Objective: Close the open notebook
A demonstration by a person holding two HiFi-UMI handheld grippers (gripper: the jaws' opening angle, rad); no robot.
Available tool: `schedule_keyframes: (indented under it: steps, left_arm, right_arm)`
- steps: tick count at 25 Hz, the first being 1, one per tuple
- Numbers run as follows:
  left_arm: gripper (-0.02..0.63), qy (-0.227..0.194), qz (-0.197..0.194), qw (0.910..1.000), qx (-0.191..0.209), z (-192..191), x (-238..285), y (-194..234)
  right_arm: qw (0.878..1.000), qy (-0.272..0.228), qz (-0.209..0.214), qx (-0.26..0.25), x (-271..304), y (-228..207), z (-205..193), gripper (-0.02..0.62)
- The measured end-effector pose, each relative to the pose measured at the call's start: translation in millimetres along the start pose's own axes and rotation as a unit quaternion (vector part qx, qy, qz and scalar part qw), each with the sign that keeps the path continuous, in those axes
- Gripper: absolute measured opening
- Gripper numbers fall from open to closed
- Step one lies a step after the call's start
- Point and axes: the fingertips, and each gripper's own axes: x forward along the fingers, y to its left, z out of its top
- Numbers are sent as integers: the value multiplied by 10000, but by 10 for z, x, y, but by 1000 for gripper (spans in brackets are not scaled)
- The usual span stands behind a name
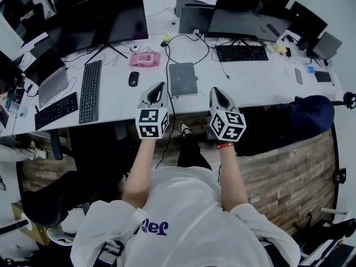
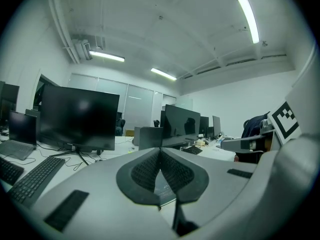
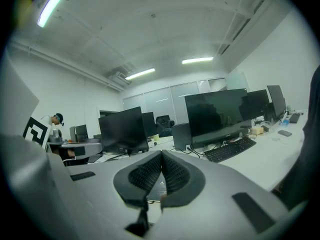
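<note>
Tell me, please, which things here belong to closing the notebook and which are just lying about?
Job: notebook; left gripper and right gripper, both shut and empty.
Lying about: mouse, keyboard, pink box, monitor, laptop.

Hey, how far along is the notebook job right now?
Done, it seems: the grey notebook lies flat on the desk with only its cover showing, so it looks closed. In hand: nothing; the left gripper and right gripper are both shut and empty, near the desk edge, short of it. Left: apparently nothing.
</note>
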Motion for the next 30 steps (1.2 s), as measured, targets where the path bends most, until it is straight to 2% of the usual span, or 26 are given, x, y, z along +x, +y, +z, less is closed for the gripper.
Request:
schedule_keyframes:
  steps: [23, 30]
  left_arm:
    - [18, 31, 7, 9998, -217, -103, 217, 177]
    - [18, 219, 126, 9991, -332, -250, 517, 434]
  right_arm:
    - [9998, 139, 35, -158, 288, -64, -58, 12]
    - [9987, 511, 22, -47, 742, -219, -394, 12]
